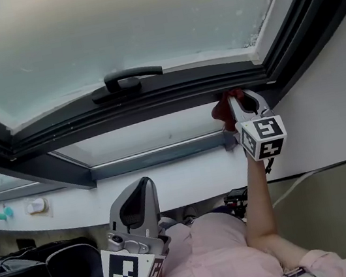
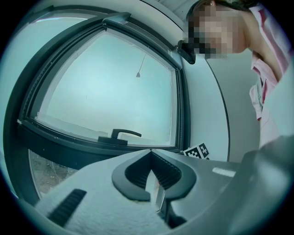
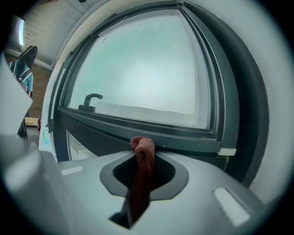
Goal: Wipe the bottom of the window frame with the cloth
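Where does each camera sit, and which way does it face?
Head view: on the person's head, facing the window frame; shows the left gripper, the right gripper and a forearm.
Left gripper view: on the left gripper, looking along its shut, empty jaws at the window frame; pink sleeve visible.
Right gripper view: on the right gripper, looking along jaws shut on the cloth at the frame.
Shared: all three show the window handle.

Head view: cloth (image 1: 222, 111) is showing only as a red bunch, the rest lying behind the right gripper (image 1: 240, 97). Whether it is touching the window frame (image 1: 172, 95) is not resolving. Frame is running off both side edges. Two small objects (image 1: 17, 210) on the ledge (image 1: 169, 191) are reading too small to identify.
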`<control>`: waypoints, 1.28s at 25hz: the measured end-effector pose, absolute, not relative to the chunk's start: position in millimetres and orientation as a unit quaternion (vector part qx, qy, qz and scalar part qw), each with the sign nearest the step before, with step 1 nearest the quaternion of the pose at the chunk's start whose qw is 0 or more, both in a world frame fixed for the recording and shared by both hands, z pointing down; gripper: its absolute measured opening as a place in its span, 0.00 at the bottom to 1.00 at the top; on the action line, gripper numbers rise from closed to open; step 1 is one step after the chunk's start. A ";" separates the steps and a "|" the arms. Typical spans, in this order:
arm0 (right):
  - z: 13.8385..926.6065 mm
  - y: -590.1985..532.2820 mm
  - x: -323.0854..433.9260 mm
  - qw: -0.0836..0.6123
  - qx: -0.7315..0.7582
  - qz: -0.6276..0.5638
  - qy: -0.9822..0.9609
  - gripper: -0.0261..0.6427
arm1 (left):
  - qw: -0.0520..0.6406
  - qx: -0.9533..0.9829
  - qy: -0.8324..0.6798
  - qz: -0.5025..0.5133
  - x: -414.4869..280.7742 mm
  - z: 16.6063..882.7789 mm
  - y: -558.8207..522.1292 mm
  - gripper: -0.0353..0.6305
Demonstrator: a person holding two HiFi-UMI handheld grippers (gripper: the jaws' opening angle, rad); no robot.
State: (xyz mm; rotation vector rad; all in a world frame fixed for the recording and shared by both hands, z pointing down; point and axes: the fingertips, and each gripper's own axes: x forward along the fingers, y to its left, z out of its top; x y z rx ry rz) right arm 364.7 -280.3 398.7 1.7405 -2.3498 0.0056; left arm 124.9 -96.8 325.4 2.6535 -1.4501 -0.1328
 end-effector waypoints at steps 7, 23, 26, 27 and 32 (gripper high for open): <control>398.1 -280.1 368.9 0.107 0.593 -0.001 -0.798 0.11 | 0.055 0.874 -0.481 -0.044 128.9 323.5 -97.9 0.05; 399.7 -281.9 412.6 0.095 0.643 0.008 -0.760 0.11 | 0.057 0.877 -0.475 -0.043 140.2 325.6 -95.4 0.05; 400.3 -282.5 422.2 0.091 0.651 0.010 -0.753 0.11 | 0.057 0.878 -0.474 -0.044 142.8 325.7 -96.1 0.05; 400.4 -282.7 425.0 0.091 0.654 0.010 -0.751 0.11 | 0.057 0.878 -0.474 -0.044 143.2 325.9 -96.2 0.05; 400.7 -283.4 443.4 0.093 0.669 0.015 -0.737 0.11 | 0.057 0.879 -0.471 -0.043 147.2 325.6 -97.8 0.05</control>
